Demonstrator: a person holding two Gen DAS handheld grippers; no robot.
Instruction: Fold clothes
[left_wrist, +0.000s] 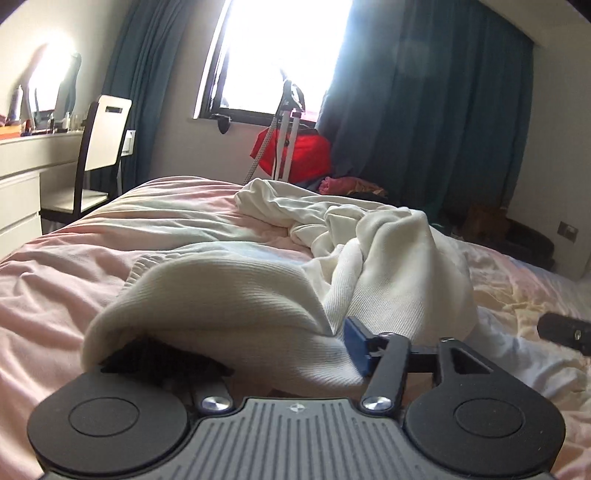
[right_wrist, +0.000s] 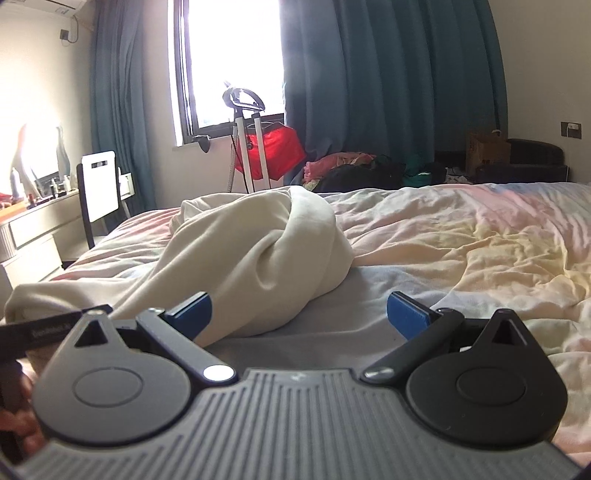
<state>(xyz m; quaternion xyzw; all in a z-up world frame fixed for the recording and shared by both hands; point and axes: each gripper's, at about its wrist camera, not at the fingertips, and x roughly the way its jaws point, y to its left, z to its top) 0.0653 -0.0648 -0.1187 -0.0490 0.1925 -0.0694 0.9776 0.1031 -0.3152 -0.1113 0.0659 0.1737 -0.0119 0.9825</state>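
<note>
A cream knitted garment (left_wrist: 280, 288) lies bunched on the bed's pastel sheet (left_wrist: 66, 280). In the left wrist view its ribbed hem drapes over my left gripper (left_wrist: 258, 354); the left finger is hidden under the cloth and only the right blue pad (left_wrist: 356, 345) shows, so I cannot tell how the jaws stand. In the right wrist view the same garment (right_wrist: 258, 254) lies heaped ahead. My right gripper (right_wrist: 299, 314) is open, low over the sheet (right_wrist: 461, 251); its left pad (right_wrist: 190, 314) touches the garment's edge, and nothing is held.
A white desk (left_wrist: 22, 177) and chair (left_wrist: 99, 147) stand left of the bed. A garment steamer stand with a red cloth (right_wrist: 269, 151) is under the window. Piled clothes (right_wrist: 351, 166) and bags lie beyond the bed's far edge. Blue curtains hang behind.
</note>
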